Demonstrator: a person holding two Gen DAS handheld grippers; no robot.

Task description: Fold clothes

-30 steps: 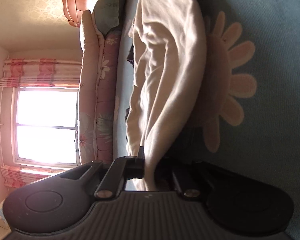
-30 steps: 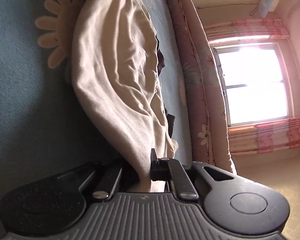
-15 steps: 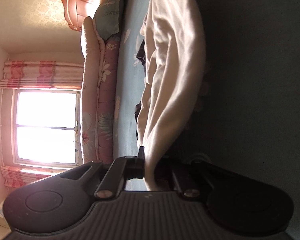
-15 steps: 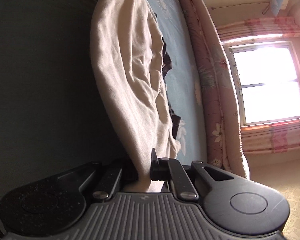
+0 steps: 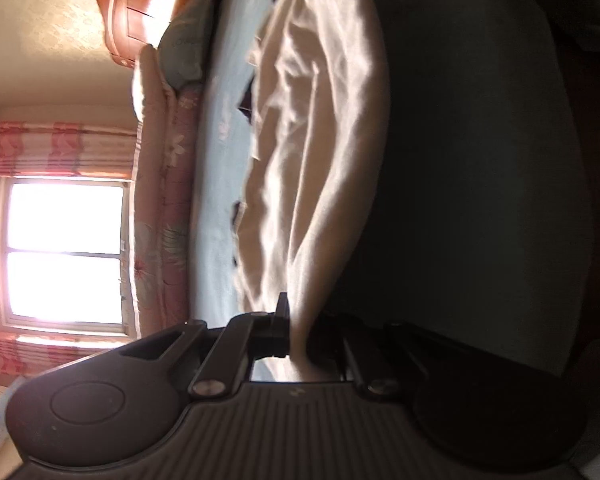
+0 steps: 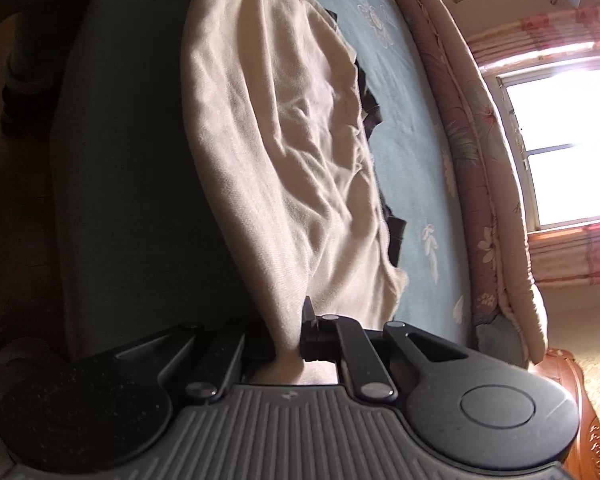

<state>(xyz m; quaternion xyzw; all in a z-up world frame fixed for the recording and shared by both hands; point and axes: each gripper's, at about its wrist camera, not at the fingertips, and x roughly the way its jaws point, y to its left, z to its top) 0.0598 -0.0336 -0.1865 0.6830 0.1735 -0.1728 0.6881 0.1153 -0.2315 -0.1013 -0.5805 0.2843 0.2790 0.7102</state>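
Two claws, left claw (image 5: 298, 332) & right claw (image 6: 288, 340), each pinched tight on an edge of the beige garment (image 6: 284, 148), stretched ahead w/ far part on the bed (image 6: 407, 136); uneven pull could slip cloth out.

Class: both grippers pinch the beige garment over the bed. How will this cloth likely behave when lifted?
The beige garment probably flops: it sags in wrinkles between the left gripper and right gripper. It seems light, hanging from small pinches.
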